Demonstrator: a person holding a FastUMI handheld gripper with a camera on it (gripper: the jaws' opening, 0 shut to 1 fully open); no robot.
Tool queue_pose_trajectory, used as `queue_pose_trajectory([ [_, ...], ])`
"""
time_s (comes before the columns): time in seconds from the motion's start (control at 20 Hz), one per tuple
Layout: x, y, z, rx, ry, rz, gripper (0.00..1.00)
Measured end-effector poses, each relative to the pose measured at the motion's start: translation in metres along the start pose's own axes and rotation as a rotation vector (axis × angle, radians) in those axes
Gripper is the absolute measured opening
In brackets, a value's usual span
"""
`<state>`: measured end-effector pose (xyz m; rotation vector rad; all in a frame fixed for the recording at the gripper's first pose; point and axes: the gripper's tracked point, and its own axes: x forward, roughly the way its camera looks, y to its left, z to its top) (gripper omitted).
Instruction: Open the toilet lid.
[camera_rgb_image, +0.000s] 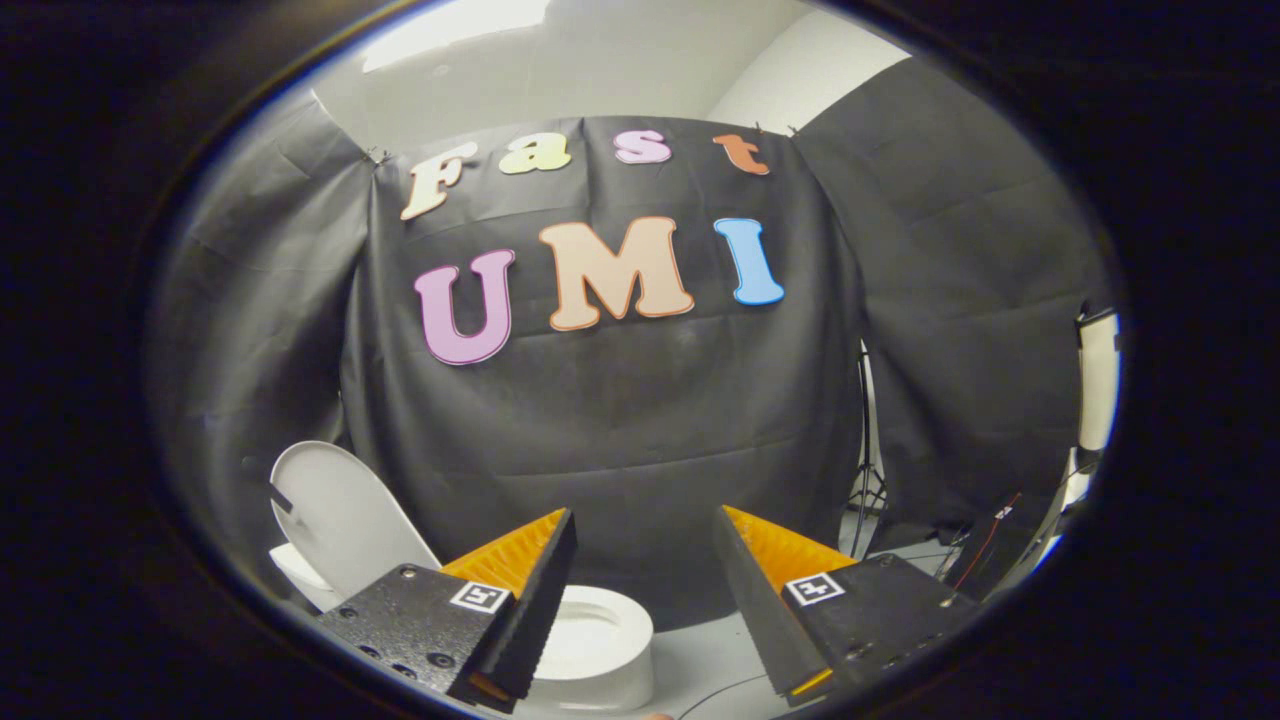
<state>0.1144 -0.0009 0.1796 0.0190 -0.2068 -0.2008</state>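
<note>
A white toilet (600, 650) stands low on the floor, partly hidden behind my left finger. Its white lid (345, 520) is raised and leans back toward the left, with the seat and bowl rim showing beside it. My gripper (645, 525) is open, its two fingers spread wide with nothing between them. It hovers above and in front of the toilet, and the bowl lies below the left finger (520, 560).
Black cloth hangs as the booth's wall behind the toilet. A light stand (868, 480) rises at the right, with cables and dark gear (990, 545) near it on the pale floor (700, 665).
</note>
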Motion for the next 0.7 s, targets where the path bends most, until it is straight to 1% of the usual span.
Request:
queue_pose_trajectory([
  [0.7, -0.0020, -0.0013, -0.0009, -0.006, 0.010, -0.005, 0.85],
])
